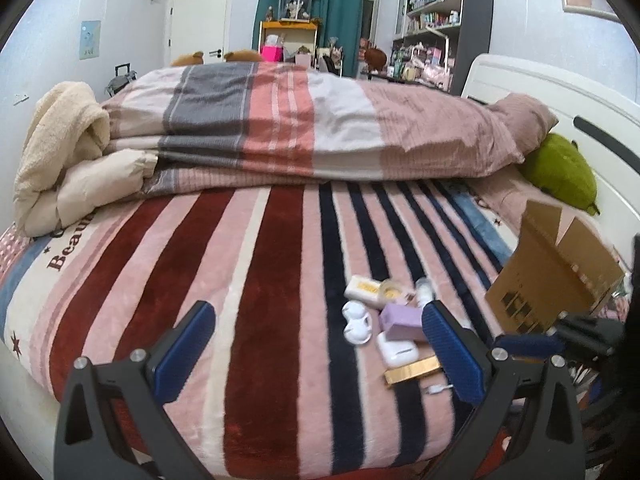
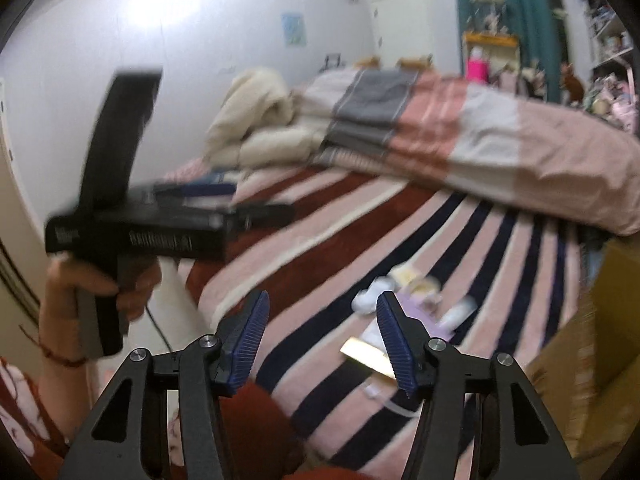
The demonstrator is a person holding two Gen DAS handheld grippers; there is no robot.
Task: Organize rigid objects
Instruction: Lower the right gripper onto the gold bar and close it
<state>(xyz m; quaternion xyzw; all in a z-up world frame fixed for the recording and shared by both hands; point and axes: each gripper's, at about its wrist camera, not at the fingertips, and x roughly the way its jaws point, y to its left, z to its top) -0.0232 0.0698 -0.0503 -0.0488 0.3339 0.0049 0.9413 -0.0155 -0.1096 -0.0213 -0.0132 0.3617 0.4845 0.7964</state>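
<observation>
Near the bed's (image 1: 280, 280) right edge our small items (image 1: 394, 320) lie unsorted beside the cardboard box (image 1: 552, 276); left gripper (image 1: 316, 348) and right gripper (image 2: 322, 340) both gape wide, empty.

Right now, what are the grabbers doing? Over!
Left gripper open, empty, above the blanket. Right gripper open, empty. Small items piled beside the cardboard box, untouched. Nothing in the way.
</observation>
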